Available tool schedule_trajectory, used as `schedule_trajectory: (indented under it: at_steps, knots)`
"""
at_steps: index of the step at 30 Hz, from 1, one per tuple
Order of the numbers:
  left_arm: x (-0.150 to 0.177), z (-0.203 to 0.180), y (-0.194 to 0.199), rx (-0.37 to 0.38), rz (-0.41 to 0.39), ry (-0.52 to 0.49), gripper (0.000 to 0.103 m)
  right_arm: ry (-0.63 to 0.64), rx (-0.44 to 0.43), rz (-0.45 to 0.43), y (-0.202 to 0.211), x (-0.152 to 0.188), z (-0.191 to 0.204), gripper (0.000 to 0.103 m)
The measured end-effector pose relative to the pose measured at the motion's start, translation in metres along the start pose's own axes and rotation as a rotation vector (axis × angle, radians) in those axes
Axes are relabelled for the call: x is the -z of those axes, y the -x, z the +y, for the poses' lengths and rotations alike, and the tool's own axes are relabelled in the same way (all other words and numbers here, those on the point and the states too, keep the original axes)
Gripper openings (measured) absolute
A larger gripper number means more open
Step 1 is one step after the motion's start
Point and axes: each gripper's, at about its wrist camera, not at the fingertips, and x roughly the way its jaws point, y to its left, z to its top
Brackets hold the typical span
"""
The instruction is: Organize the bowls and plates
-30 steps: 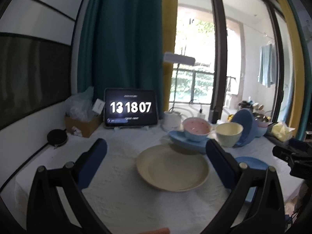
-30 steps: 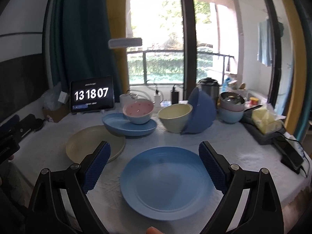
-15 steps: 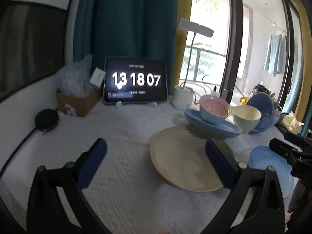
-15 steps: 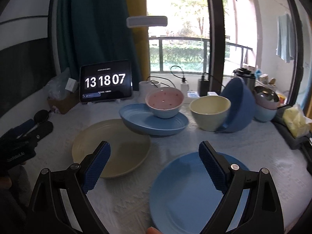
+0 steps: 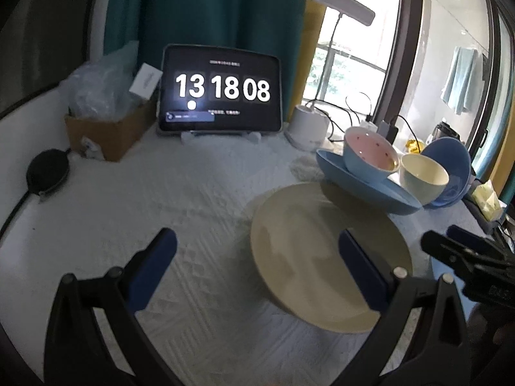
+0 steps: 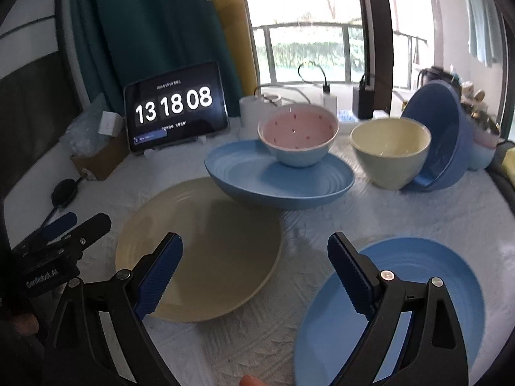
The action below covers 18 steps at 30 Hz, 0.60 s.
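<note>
Task status, judged from the current layout: sorting has hardly begun. No plate is stacked on another plate and no bowl is properly nested in another bowl.

All positions below are given relative to the large flat cream plate (image 6: 198, 249), which lies on the white textured tablecloth (image 6: 338, 212).

1. Flat round blue plate (image 6: 418, 289): to the right of the cream plate, apart from it, nearest the camera.
2. Deep blue oval dish (image 6: 276, 177): behind the cream plate, its near edge overhanging the cream rim.
3. Large blue bowl (image 6: 444, 135): far right and behind, tipped on its side and leaning against the cream bowl.
4. Cream bowl (image 6: 389, 151): right and behind, upright.
5. Pink-lined bowl with light-blue outside (image 6: 299, 135): standing in the deep blue oval dish.

Remaining work: gather the plates into one stack and nest the bowls.

Grippers: the left gripper (image 5: 257, 267) has its jaws apart and empty, poised over the left rim of the cream plate. The right gripper (image 6: 256, 273) has its jaws apart and empty, poised over the gap between the cream plate and the flat blue plate.

Obstructions and surroundings: the pink-lined bowl must come out before the oval dish can be stacked. Behind the cream plate stand a tablet showing a clock (image 6: 175, 112), a white lamp base (image 5: 307, 125) with cables, and a cardboard box (image 5: 106, 132). A black round puck (image 5: 46, 170) lies far left.
</note>
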Motion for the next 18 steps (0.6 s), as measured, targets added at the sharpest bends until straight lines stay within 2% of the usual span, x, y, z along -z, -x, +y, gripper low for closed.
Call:
schedule_trajectory:
  at_steps: [2,7,10,12,13,16,18]
  knots:
    - [0.001,-0.003,-0.005,0.001,0.011,-0.014,0.094,-0.006,0.006,0.019,-0.008,0.000,-0.001,0.091]
    - [0.005,-0.005,-0.025,0.020,0.084,-0.019,0.088,-0.026,0.003,0.091,-0.030,0.002,0.000,0.087]
    - [0.006,0.001,-0.031,0.031,0.110,0.013,0.076,-0.036,0.014,0.122,-0.040,0.005,0.002,0.081]
    - [0.007,0.002,-0.040,0.038,0.152,0.026,0.063,-0.054,0.021,0.148,-0.047,0.007,0.000,0.080]
    - [0.007,0.002,-0.044,0.043,0.172,0.035,0.060,-0.062,0.022,0.161,-0.051,0.008,0.000,0.079]
    - [0.008,0.002,-0.050,0.047,0.201,0.042,0.053,-0.073,0.023,0.196,-0.062,0.013,0.002,0.066]
    - [0.010,0.001,-0.054,0.053,0.223,0.041,0.047,-0.061,0.034,0.198,-0.064,0.013,0.008,0.062]
